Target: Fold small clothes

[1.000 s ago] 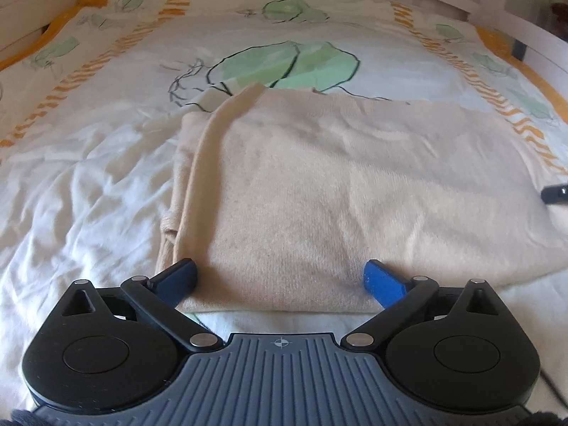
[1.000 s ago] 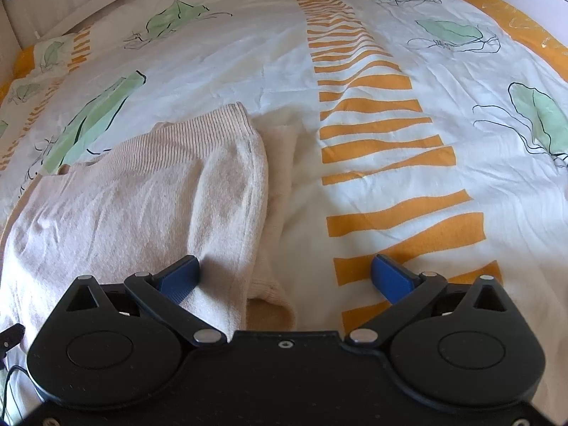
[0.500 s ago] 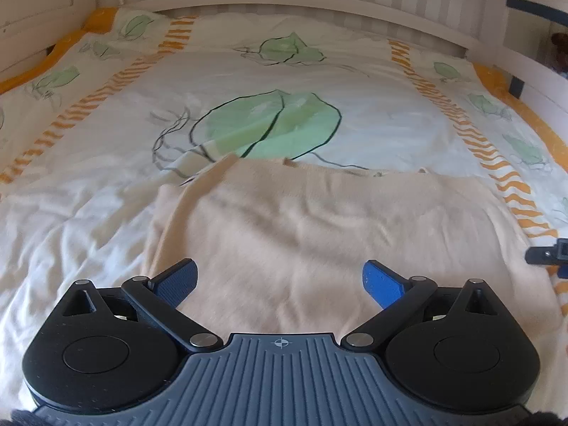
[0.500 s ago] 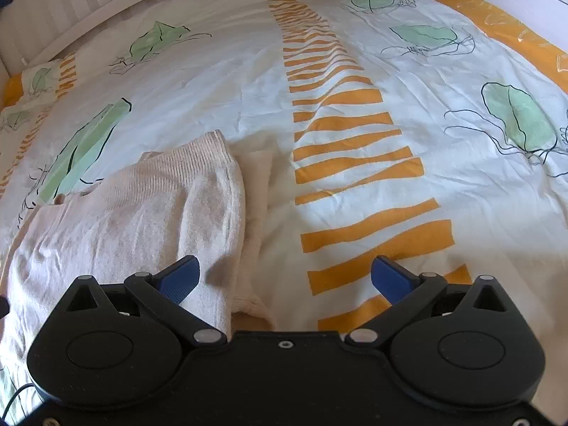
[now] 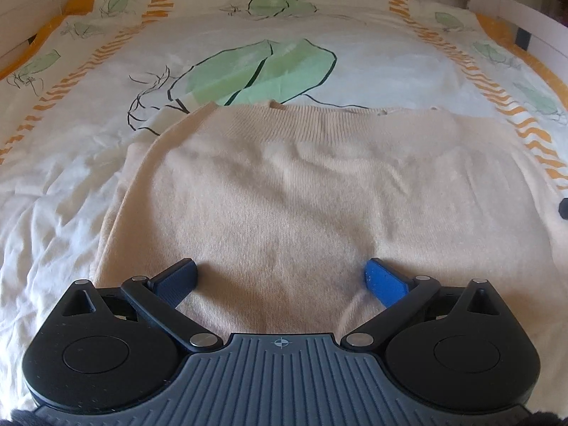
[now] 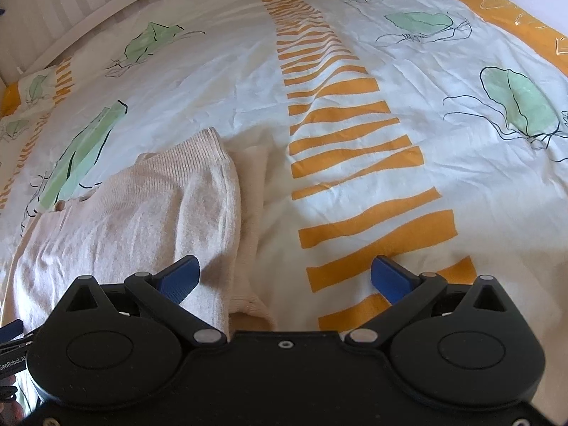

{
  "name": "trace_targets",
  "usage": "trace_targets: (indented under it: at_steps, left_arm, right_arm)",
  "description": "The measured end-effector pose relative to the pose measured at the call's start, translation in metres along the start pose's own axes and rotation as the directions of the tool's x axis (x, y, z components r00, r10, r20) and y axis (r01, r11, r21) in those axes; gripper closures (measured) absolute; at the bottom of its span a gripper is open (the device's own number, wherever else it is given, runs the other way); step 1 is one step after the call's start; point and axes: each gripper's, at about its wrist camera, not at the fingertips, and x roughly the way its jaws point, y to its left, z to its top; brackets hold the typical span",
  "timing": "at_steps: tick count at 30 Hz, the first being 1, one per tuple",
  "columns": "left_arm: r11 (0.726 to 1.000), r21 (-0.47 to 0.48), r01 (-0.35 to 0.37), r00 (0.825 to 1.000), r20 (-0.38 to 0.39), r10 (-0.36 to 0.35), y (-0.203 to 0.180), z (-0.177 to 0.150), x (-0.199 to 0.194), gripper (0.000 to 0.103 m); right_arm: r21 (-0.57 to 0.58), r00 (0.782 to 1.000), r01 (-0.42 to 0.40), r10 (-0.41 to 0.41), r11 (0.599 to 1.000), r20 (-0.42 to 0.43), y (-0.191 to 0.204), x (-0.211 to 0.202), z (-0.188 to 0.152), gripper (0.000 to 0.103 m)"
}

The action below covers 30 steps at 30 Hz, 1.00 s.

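Your beige knit sweater point(image 5: 294, 191) lies flat on the leaf-print duvet point(image 5: 71, 184), roughly in the middle of the bed, ribbed hem point(image 5: 319, 120) on the far side from you. It looks part-folded: the sides appear tucked in, giving a tidy rectangle, so I'd judge the sleeves done and at least one fold across the body left to make.

Your left gripper point(image 5: 280, 275) sits low over the near edge of the sweater, fingers spread wide, nothing pinched; knit shows clean between the blue pads point(image 5: 381, 278).

Your right gripper point(image 6: 284, 277) is spread wide too and holds nothing. It straddles the sweater's right edge, one pad point(image 6: 179, 277) over the knit, the other over an orange stripe point(image 6: 376, 227) of the duvet.

The left view gives you the whole width and the straight far hem, plus a sliver of the other tool at the right edge. What it hides, the right view shows: layers stacked at that right side, with a lower layer point(image 6: 254, 191) peeking out past the top one, and a cuff-like ribbed end point(image 6: 248, 305) near your fingers. That edge isn't quite squared yet.
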Motion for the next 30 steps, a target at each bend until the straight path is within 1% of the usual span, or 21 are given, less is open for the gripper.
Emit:
trace_targets:
  at_steps: [2,7,13,25,30]
  left_arm:
    - [1.0,0.002,-0.004,1.0,-0.002,0.004,-0.001,0.0,0.001,0.0]
    - [1.0,0.006,-0.018,0.999,0.031,0.017,-0.004,-0.006,0.001,0.0]
    - [0.999,0.01,-0.032,0.999,0.041,0.032,-0.006,-0.007,0.001,0.0]
    - [1.0,0.012,-0.017,1.0,-0.009,0.017,-0.003,0.0,0.005,0.0]
    - [1.0,0.005,0.01,0.999,-0.052,-0.01,0.001,0.011,0.003,0.001]
  right_arm:
    - [-0.004,1.0,0.004,-0.004,1.0,-0.001,0.001,0.001,-0.001,0.001]
    - [-0.01,1.0,0.002,-0.002,1.0,-0.011,0.002,0.004,-0.002,0.001]
    - [0.018,1.0,-0.009,0.009,1.0,-0.02,0.0,0.005,-0.002,0.0]
    - [0.034,1.0,-0.006,0.007,0.999,-0.027,0.001,0.006,-0.002,0.0]
    - [0.045,0.999,-0.014,0.015,0.999,-0.029,-0.001,0.007,-0.001,0.0]
